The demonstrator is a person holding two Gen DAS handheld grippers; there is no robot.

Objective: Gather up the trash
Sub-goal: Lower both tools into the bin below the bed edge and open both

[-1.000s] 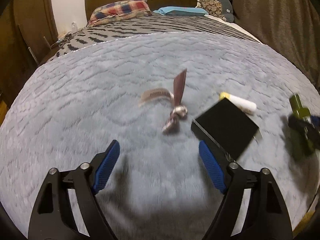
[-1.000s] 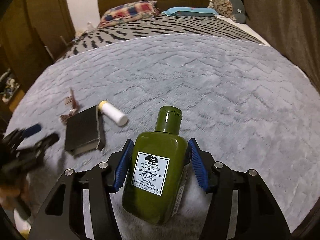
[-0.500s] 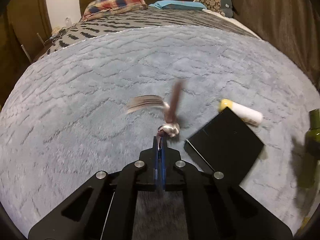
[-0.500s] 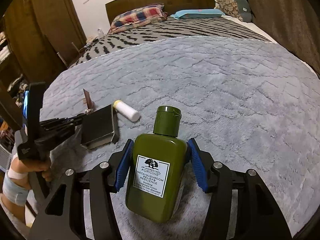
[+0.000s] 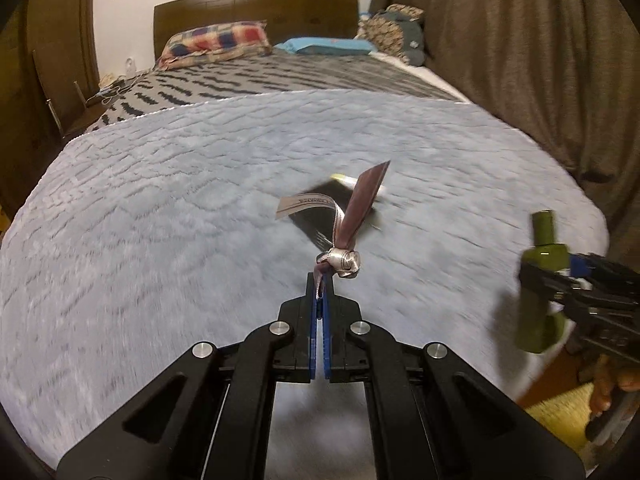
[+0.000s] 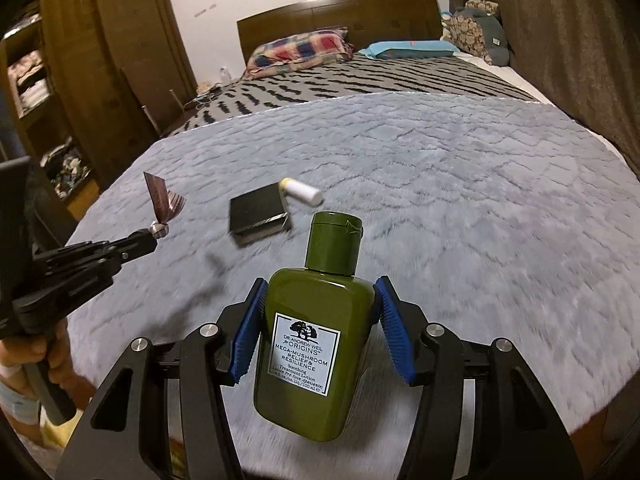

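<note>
Lifted off the grey fleece bed blanket [image 5: 168, 216] since a moment ago, the knotted brown-and-silver ribbon scrap [image 5: 340, 256] now hangs in the air, its tail pinched between the closed blue pads of the left hand-held gripper [image 5: 320, 280]. On the blanket beyond it lie a flat black box [image 6: 258, 212] and, touching it, a white tube with a yellow cap [image 6: 302, 192]. To the right, the right hand-held gripper [image 6: 318, 320] clamps an olive-green lotion bottle [image 6: 316, 336] by its sides, upright above the blanket's near edge.

One green bottle [image 6: 316, 332], one knotted ribbon [image 5: 344, 236], one black box [image 6: 258, 214], one white tube [image 6: 302, 192] and two pillows [image 6: 300, 50] are counted.
</note>
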